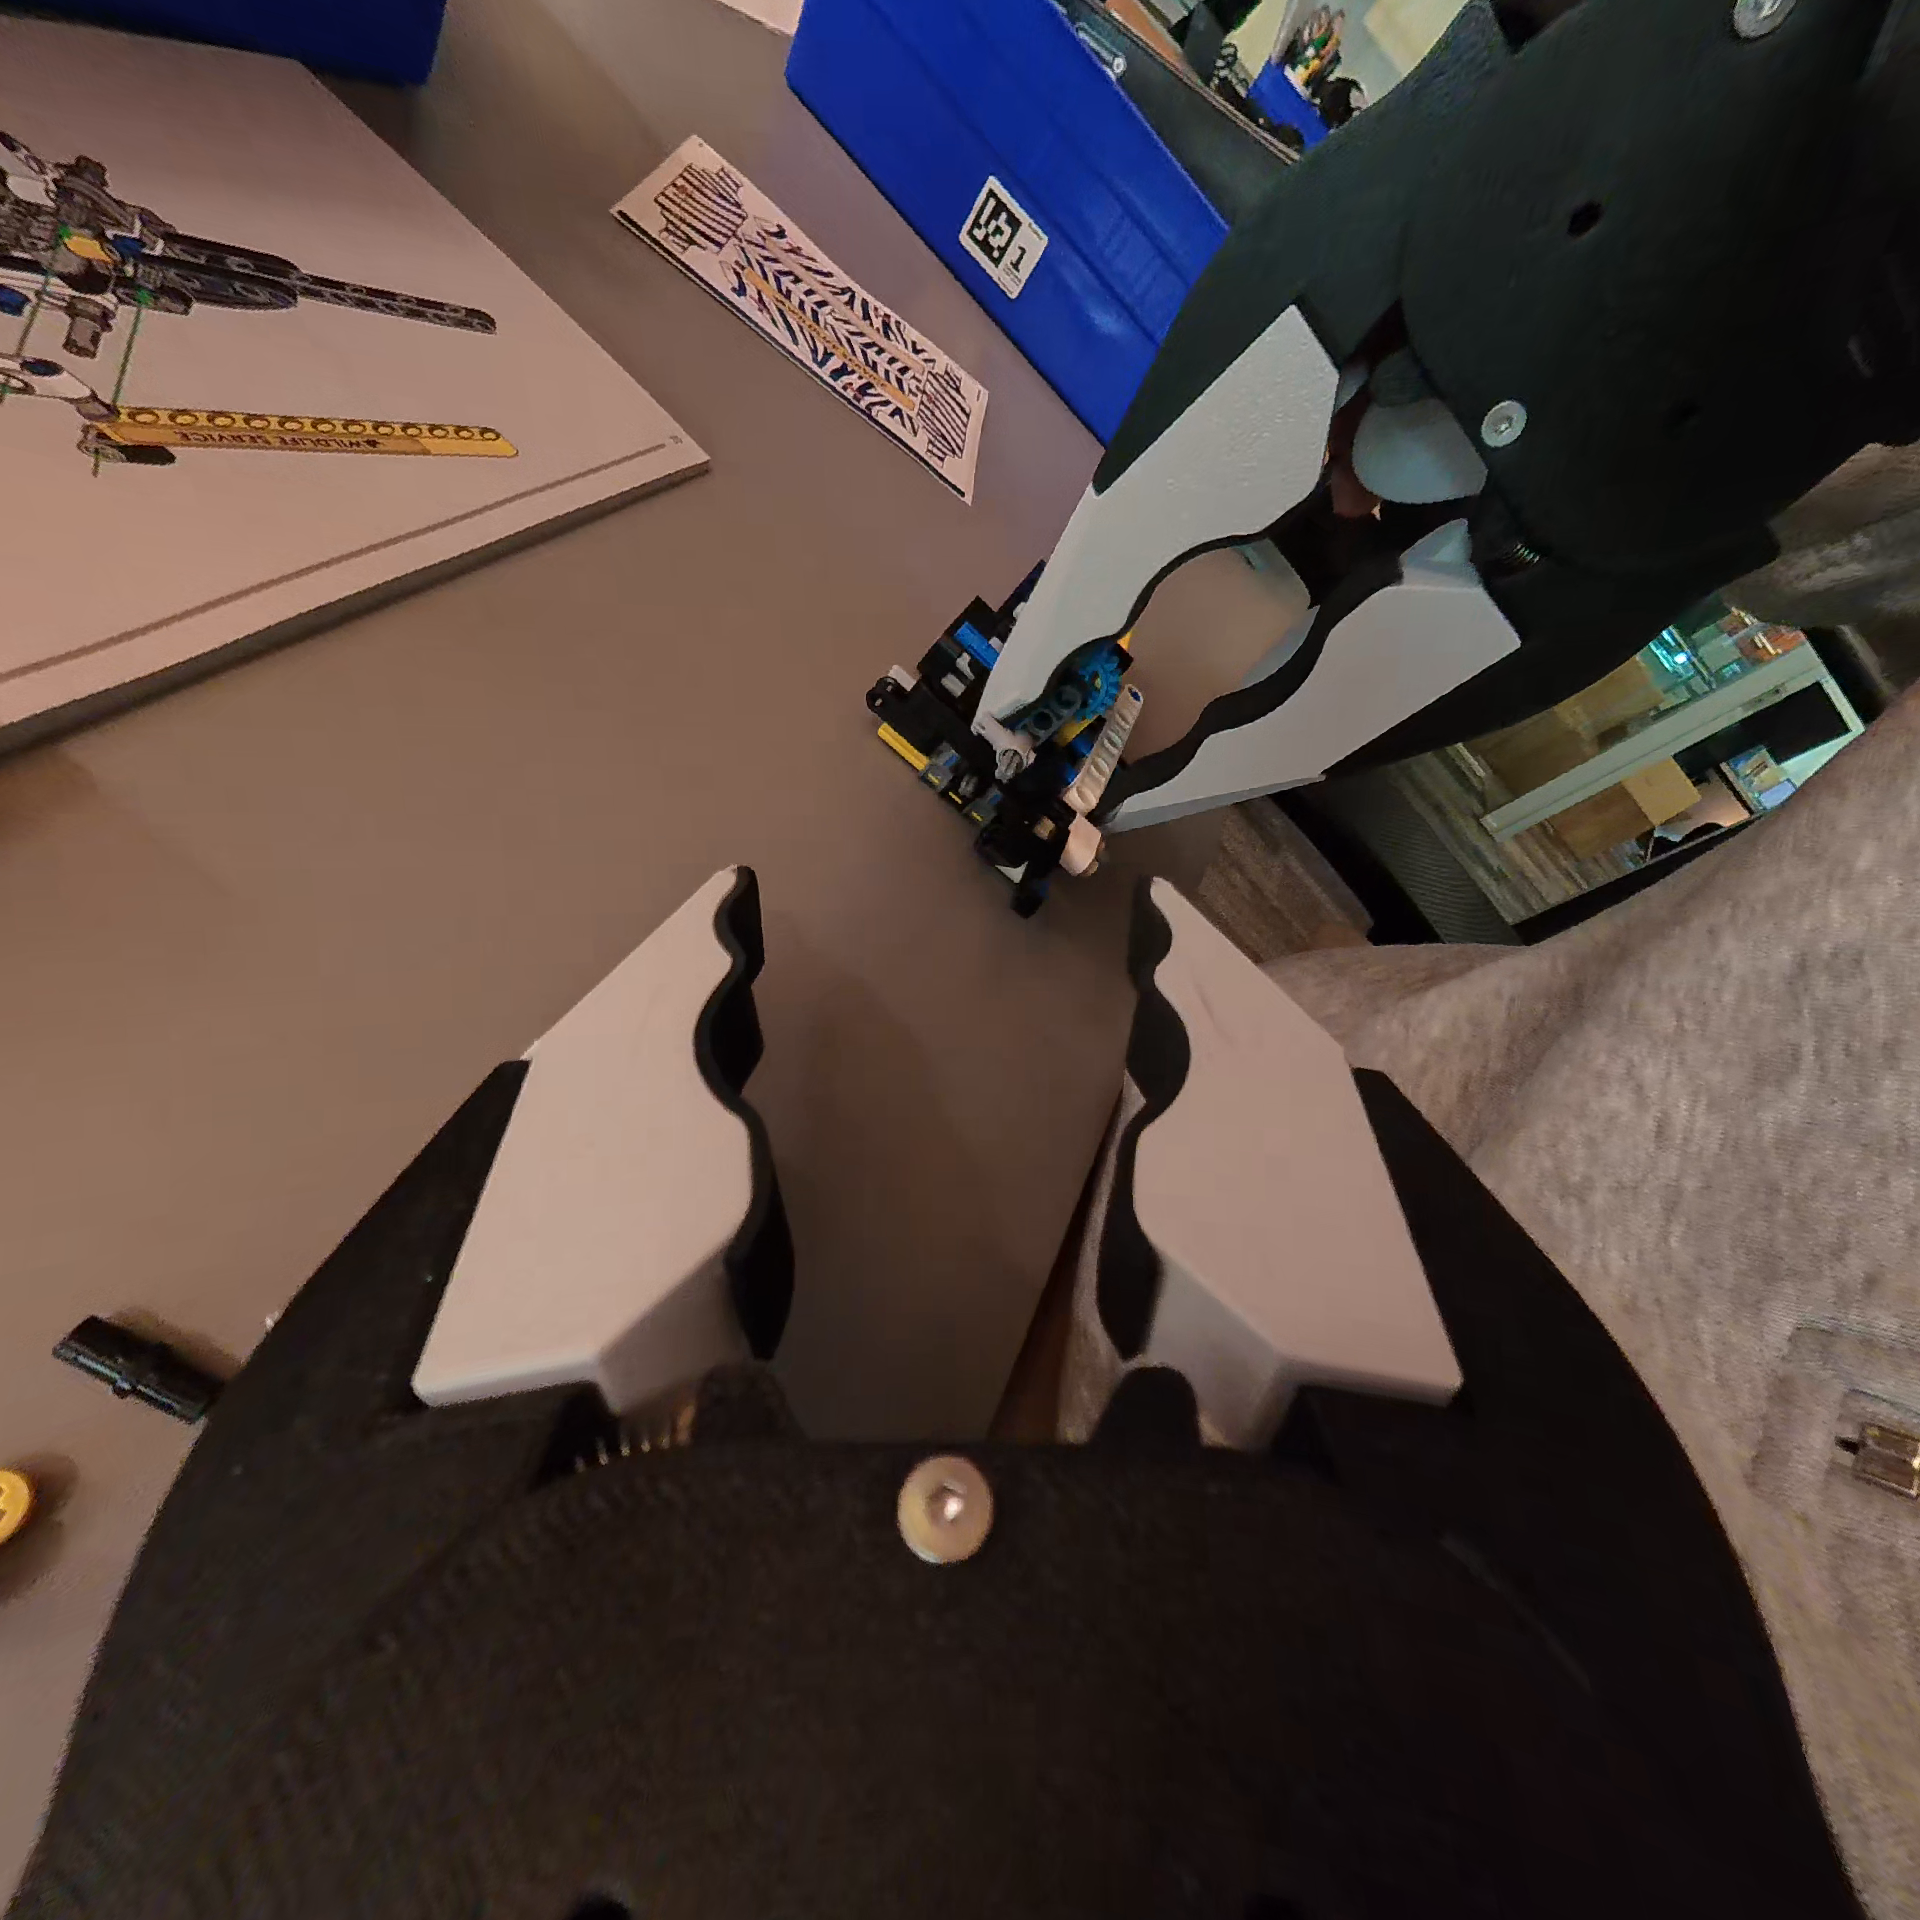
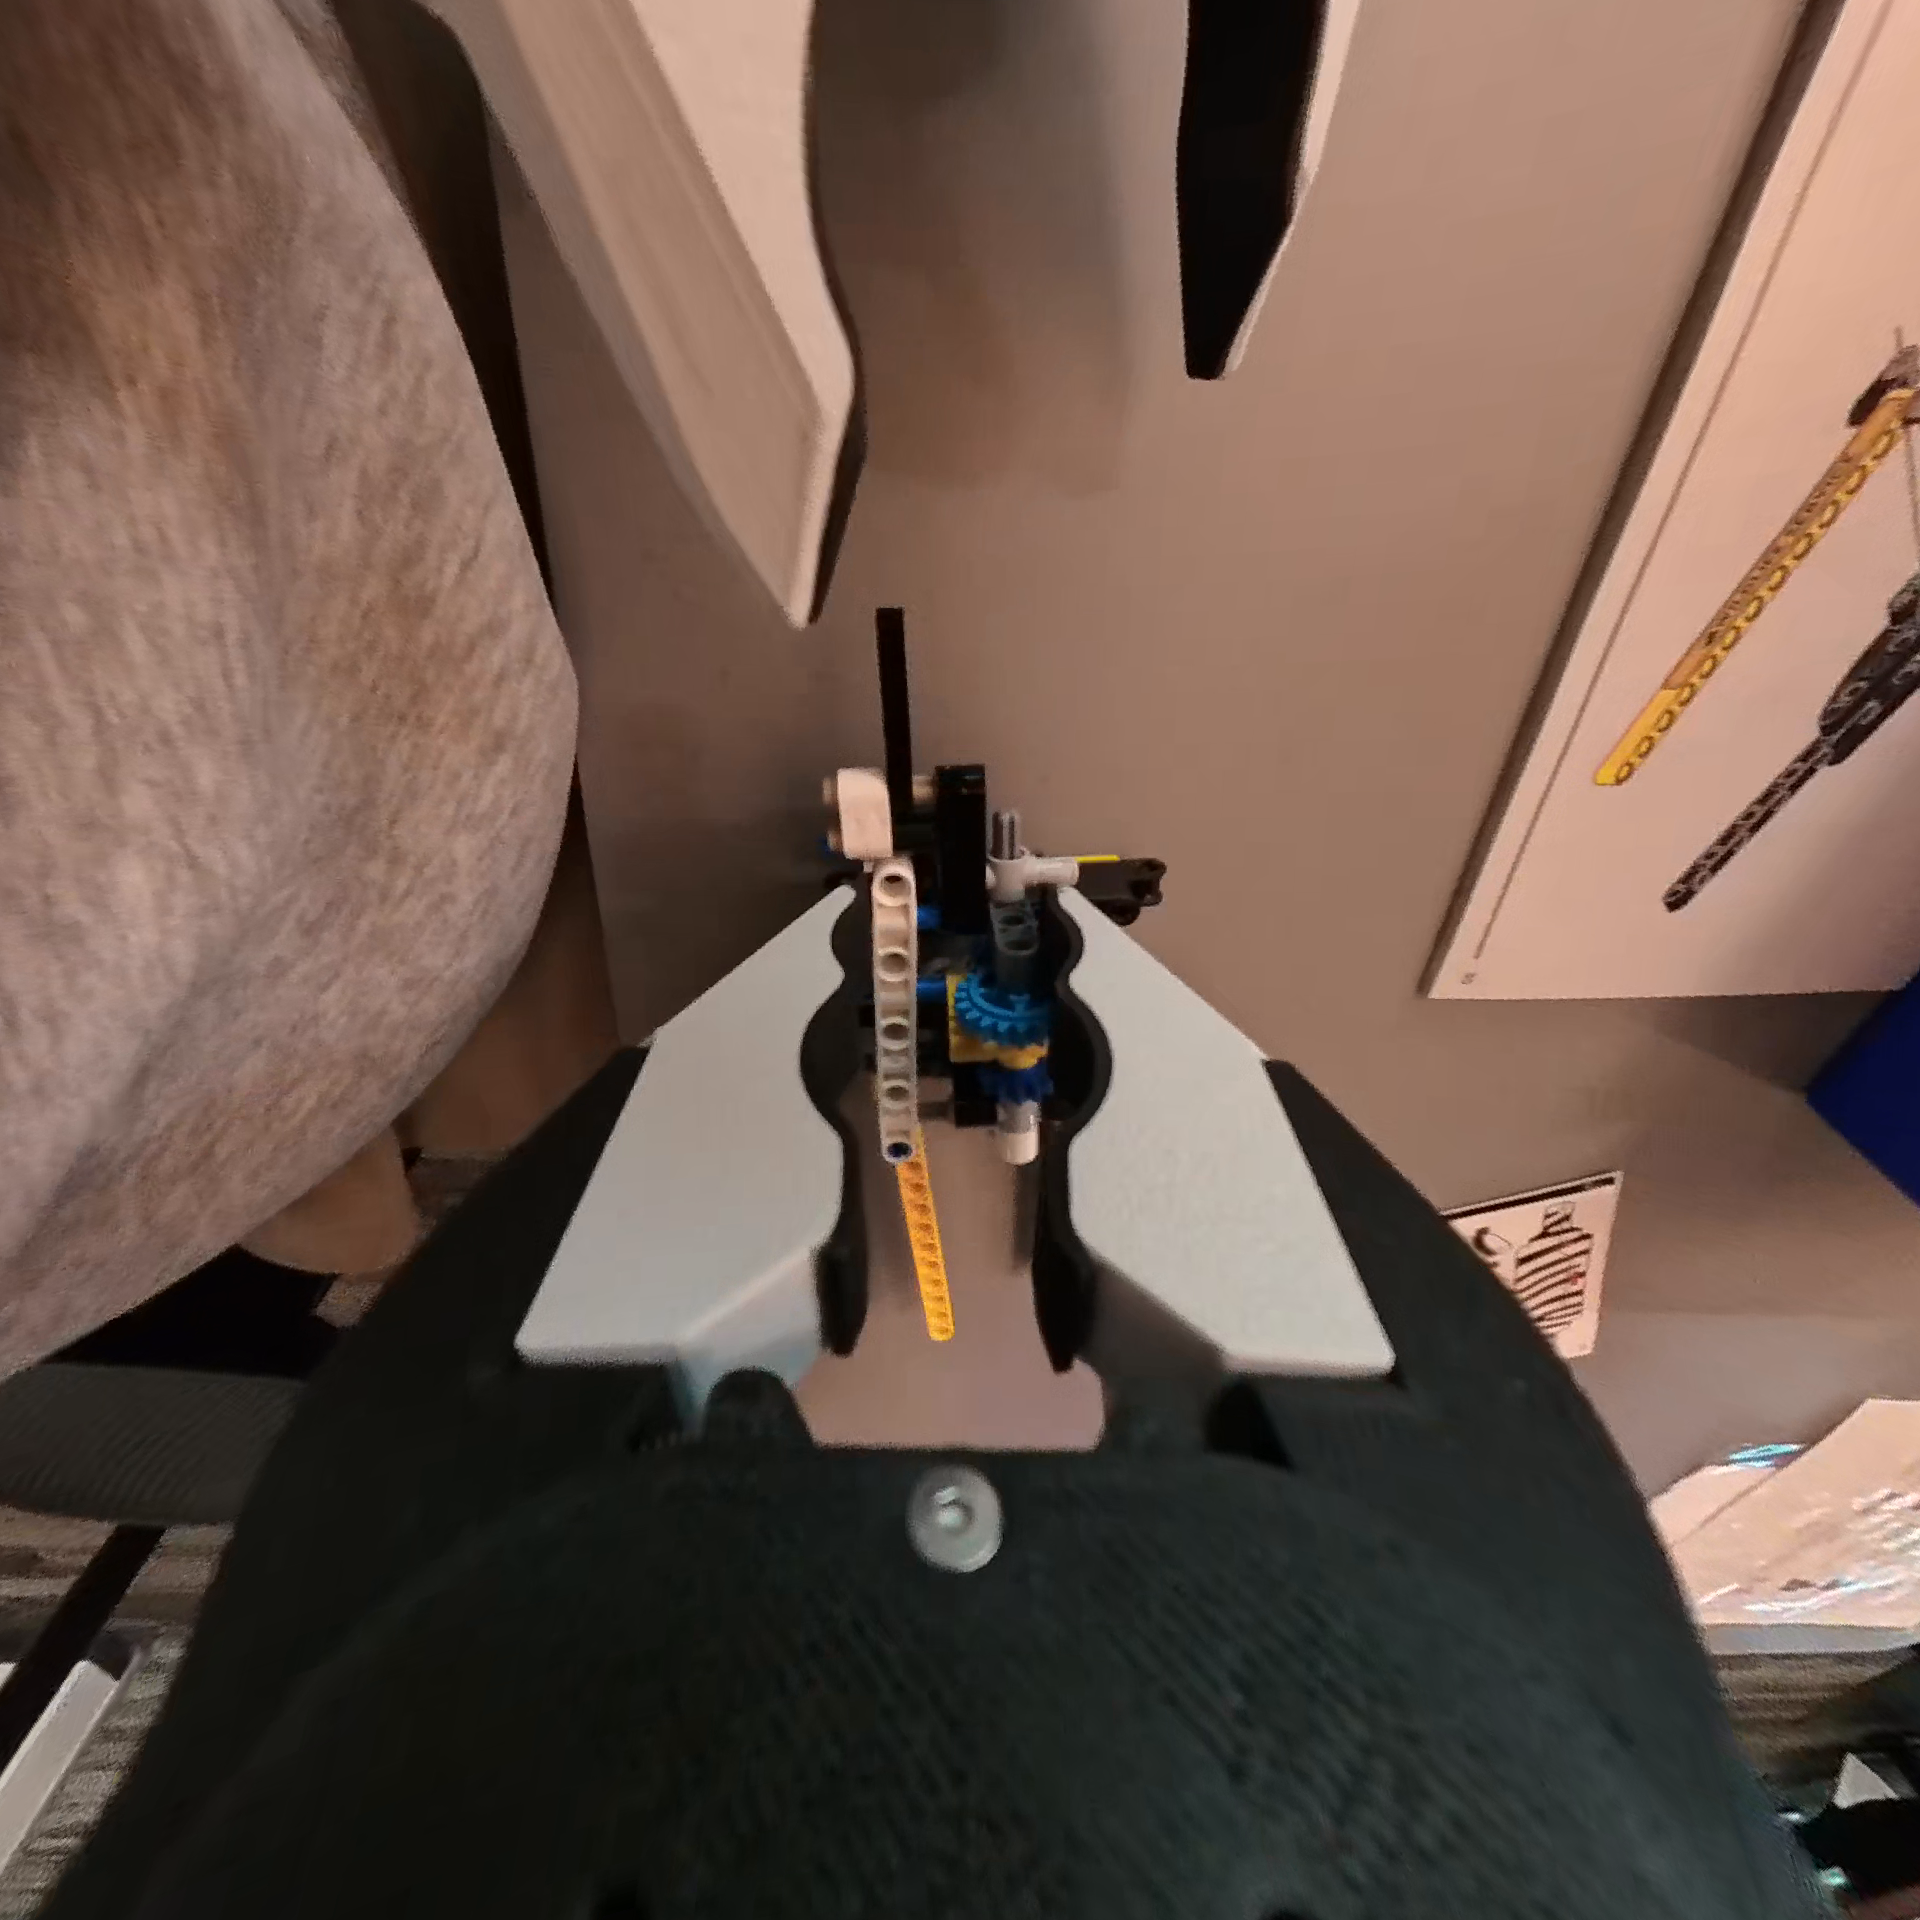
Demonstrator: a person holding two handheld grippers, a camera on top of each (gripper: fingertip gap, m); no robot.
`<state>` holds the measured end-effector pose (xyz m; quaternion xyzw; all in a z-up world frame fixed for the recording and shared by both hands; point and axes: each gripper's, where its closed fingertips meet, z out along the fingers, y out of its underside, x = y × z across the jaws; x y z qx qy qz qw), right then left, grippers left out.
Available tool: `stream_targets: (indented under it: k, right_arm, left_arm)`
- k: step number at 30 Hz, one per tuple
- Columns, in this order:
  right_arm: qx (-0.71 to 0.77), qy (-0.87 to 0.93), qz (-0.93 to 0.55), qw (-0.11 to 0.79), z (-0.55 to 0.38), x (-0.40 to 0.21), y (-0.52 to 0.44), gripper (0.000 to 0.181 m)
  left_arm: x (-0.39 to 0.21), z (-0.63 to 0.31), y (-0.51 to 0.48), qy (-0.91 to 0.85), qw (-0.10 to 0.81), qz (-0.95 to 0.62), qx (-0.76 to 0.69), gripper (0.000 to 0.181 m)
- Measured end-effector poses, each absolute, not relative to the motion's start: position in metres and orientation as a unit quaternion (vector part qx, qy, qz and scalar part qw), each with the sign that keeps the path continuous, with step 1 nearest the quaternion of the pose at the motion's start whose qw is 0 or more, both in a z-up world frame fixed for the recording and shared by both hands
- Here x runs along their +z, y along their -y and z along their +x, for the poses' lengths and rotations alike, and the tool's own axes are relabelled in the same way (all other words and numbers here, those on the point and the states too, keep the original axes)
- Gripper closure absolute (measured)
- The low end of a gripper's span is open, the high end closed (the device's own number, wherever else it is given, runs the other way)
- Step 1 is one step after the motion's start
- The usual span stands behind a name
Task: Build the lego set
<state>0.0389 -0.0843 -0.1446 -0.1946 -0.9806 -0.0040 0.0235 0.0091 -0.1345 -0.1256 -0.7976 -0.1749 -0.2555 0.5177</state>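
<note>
A small lego assembly [image 2: 966,997] of black, blue, yellow and white parts, with a blue gear, a white beam, a yellow beam and a black axle, sits on the grey table [image 1: 520,831]. My right gripper [image 2: 956,914] is shut on it, one finger on each side. In the left wrist view the assembly [image 1: 987,769] is just ahead and to the right, held by the right gripper [image 1: 1055,774]. My left gripper [image 1: 945,894] is open and empty, its tips a short way from the assembly. It shows from the far side in the right wrist view [image 2: 1013,494].
An open instruction booklet [image 1: 260,364] lies at the left, a sticker sheet [image 1: 810,312] beyond it, and a blue bin [image 1: 987,156] at the back. A black piece [image 1: 135,1366] and a yellow piece [image 1: 10,1501] lie near the left gripper. A person's grey garment [image 1: 1610,1143] is at the table edge. Spacing between my two grippers at the tips: around 7 cm. From my left tips it is roughly 10 cm to the black piece [image 1: 135,1366]; from my right, 20 cm.
</note>
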Motion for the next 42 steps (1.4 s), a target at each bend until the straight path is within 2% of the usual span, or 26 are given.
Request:
stream_targets:
  k: [20, 23, 25, 30, 37, 42]
  right_arm:
    - [0.011, 0.98, -0.2, 0.014, 0.039, -0.145, 0.085, 0.153]
    - [0.021, 0.979, -0.201, 0.024, 0.037, -0.145, 0.087, 0.15]
    - [0.026, 0.979, -0.202, 0.026, 0.039, -0.143, 0.089, 0.139]
    - [0.095, 0.966, -0.237, 0.05, 0.035, -0.127, 0.095, 0.124]
    - [0.296, 0.898, -0.3, 0.126, 0.033, -0.091, 0.08, 0.124]
    - [0.354, 0.865, -0.328, 0.139, 0.049, -0.102, 0.057, 0.12]
  left_arm:
    - [-0.13, 0.015, 0.134, 0.161, 0.506, -0.81, -0.25, 0.111]
    - [-0.131, 0.017, 0.133, 0.155, 0.503, -0.814, -0.245, 0.111]
    - [-0.132, 0.019, 0.133, 0.148, 0.501, -0.818, -0.238, 0.111]
    - [-0.13, 0.027, 0.13, 0.113, 0.509, -0.828, -0.207, 0.11]
    - [-0.117, 0.045, 0.118, 0.045, 0.542, -0.821, -0.175, 0.114]
    - [-0.107, 0.043, 0.099, 0.0, 0.552, -0.825, -0.12, 0.113]
